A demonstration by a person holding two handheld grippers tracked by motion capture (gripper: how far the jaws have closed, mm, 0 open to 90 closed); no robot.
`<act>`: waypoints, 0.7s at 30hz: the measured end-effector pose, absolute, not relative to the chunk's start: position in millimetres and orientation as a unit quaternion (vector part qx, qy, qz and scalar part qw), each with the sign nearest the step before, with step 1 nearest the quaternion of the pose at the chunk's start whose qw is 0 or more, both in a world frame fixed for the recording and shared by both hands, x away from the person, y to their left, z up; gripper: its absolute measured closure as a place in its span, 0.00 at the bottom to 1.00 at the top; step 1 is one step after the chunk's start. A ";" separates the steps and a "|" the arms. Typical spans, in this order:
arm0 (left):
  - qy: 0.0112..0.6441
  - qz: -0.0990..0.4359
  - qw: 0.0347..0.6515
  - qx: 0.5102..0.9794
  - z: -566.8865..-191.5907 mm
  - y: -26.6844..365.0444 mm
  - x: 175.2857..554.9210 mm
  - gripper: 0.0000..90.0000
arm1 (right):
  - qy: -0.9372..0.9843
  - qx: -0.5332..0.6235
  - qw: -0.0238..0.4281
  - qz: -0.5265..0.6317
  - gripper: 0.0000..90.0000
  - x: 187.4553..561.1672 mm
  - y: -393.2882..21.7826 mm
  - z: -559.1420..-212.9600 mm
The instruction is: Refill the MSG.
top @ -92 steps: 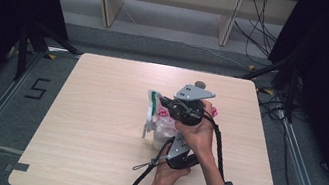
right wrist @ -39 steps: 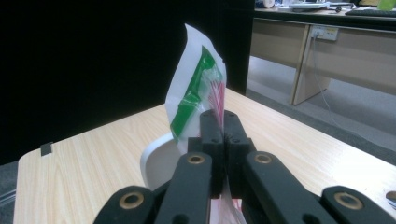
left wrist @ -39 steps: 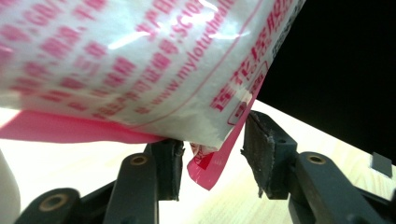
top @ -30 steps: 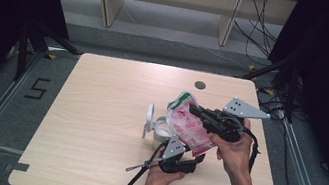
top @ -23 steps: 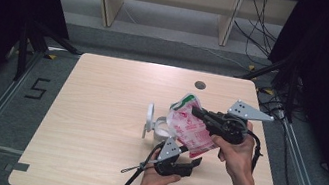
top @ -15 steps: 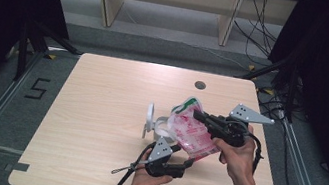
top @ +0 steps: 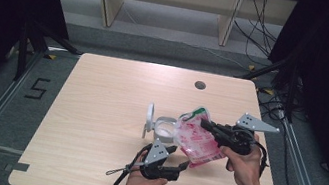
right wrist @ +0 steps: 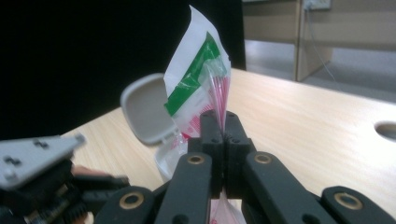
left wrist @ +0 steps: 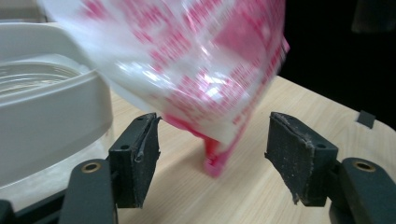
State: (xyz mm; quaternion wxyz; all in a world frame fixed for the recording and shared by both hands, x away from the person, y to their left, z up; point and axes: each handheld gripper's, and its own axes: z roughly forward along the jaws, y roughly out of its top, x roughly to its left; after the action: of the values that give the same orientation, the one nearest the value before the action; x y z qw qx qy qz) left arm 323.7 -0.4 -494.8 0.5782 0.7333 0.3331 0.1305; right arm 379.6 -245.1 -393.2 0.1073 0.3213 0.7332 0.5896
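The wooden counter [top: 98,112] carries, a little toward its right edge, a white container [top: 164,129] with its lid [top: 149,116] standing open. Just beside it the right gripper [top: 205,124] pinches a pink-printed bag [top: 197,141] and holds it tilted. The left gripper [top: 184,166], near the front edge, has just been opening; its jaws stand wide around the bag's lower corner without pressing.

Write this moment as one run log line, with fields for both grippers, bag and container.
right gripper: shut on pink bag | left gripper: jaws just opened, pads off bag's bottom edge | white container: lid open, beside bag
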 end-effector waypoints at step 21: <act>0.329 0.137 0.588 0.726 -490.2 4.9 322.2 0.37 | 0.722 0.346 0.134 0.584 1.00 359.6 -284.2 -405.1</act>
State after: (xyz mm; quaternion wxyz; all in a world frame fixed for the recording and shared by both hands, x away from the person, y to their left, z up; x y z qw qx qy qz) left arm 322.2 4.9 -490.2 0.5881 0.7260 0.3289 0.1374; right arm 359.6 -284.2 -405.1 0.1339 0.3456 0.7221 0.5842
